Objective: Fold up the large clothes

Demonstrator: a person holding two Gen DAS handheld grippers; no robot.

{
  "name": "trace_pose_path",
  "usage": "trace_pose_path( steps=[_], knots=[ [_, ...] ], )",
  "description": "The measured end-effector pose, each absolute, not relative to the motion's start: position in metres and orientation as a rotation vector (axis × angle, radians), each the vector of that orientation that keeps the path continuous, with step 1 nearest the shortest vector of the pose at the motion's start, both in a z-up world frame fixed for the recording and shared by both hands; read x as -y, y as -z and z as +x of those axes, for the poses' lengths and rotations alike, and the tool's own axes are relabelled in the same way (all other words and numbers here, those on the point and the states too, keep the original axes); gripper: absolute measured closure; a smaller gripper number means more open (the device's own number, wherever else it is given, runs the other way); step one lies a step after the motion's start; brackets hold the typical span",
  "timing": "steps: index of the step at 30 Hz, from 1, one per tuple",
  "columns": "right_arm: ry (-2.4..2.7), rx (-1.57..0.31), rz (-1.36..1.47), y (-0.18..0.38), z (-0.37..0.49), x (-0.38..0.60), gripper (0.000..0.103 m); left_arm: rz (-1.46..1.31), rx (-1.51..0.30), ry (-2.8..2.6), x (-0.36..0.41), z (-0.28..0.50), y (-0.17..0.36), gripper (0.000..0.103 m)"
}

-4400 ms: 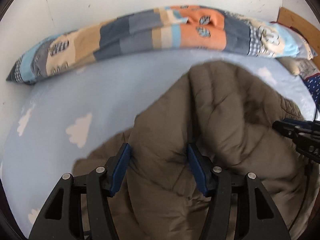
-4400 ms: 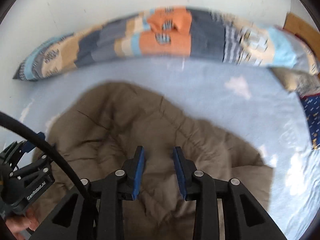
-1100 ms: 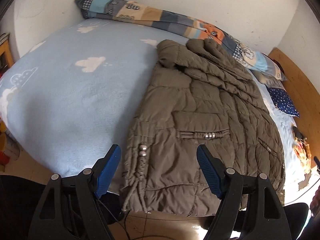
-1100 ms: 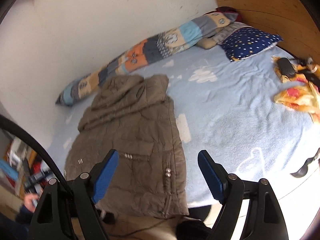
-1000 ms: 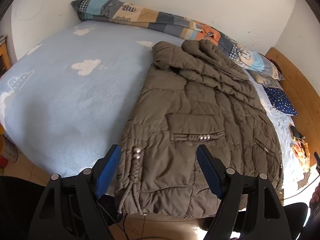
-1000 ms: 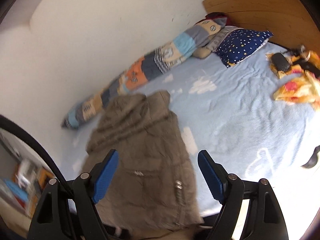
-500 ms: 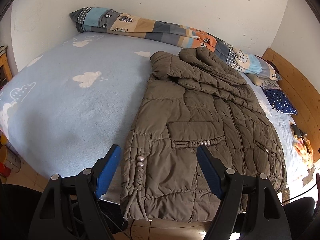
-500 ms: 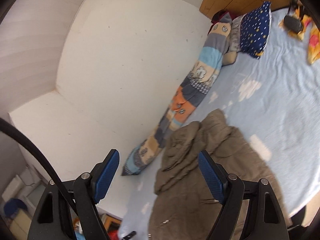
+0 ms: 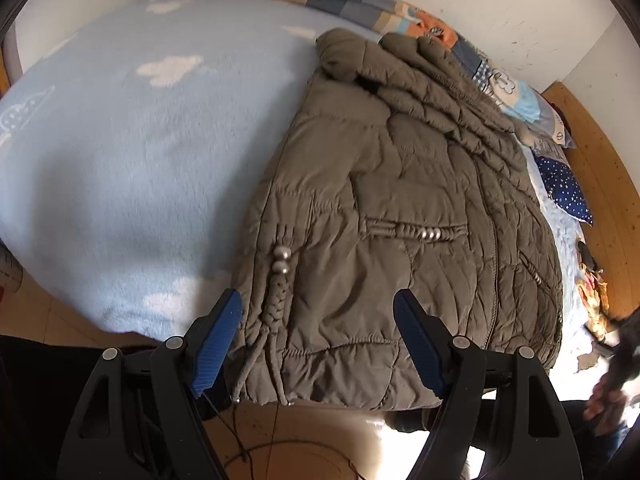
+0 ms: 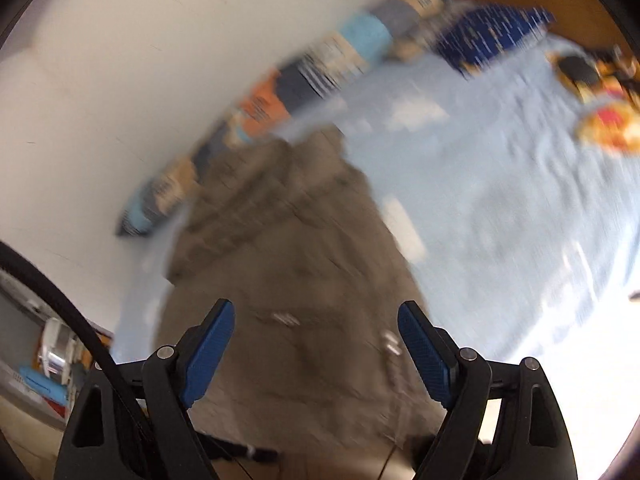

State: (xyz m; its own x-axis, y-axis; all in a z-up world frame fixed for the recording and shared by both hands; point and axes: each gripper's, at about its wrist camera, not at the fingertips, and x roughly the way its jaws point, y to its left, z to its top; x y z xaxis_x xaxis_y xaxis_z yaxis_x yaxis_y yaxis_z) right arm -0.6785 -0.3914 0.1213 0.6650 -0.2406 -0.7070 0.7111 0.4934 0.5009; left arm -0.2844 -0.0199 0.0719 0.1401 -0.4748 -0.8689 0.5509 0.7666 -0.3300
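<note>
Left wrist view: left gripper fingers spread, empty, above unlabelled jacket; right gripper likewise.

Both claws same build: matte black plastic frames w/ triangular cut-outs, silver screw heads at the pivots, ribbed blue pads on inner finger faces. Left claw: thin dark wires trail beneath. Right claw: thick black cable arcs past its left side.
</note>
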Motion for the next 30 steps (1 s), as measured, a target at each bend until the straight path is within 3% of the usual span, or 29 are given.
trace_pose_path(
  steps=[3,14,17,19,26,30],
  knots=[
    [0.714,-0.790,0.957,-0.074,-0.688,0.405,0.016,0.049,-1.237,0.760,0.020,-0.284,-0.072,0.026],
    [0.534,-0.993,1.070,-0.015,-0.667,0.406,0.016,-0.025,-1.247,0.786,0.011,-0.272,-0.073,0.026],
    [0.469,-1.019,0.984,-0.023,-0.650,0.393,0.048,-0.050,-1.259,0.780,0.001,-0.266,-0.073,0.026],
    [0.444,-0.986,0.975,-0.035,-0.649,0.390,0.079,-0.087,-1.305,0.785,-0.007,-0.258,-0.067,0.026],
    [0.316,-0.689,0.931,-0.095,-0.647,0.378,0.084,-0.107,-1.477,0.805,-0.016,-0.254,-0.037,0.025],
    [0.277,-0.619,0.899,-0.112,-0.637,0.378,0.084,-0.058,-1.509,0.772,-0.016,-0.254,-0.020,0.025]
  ],
)
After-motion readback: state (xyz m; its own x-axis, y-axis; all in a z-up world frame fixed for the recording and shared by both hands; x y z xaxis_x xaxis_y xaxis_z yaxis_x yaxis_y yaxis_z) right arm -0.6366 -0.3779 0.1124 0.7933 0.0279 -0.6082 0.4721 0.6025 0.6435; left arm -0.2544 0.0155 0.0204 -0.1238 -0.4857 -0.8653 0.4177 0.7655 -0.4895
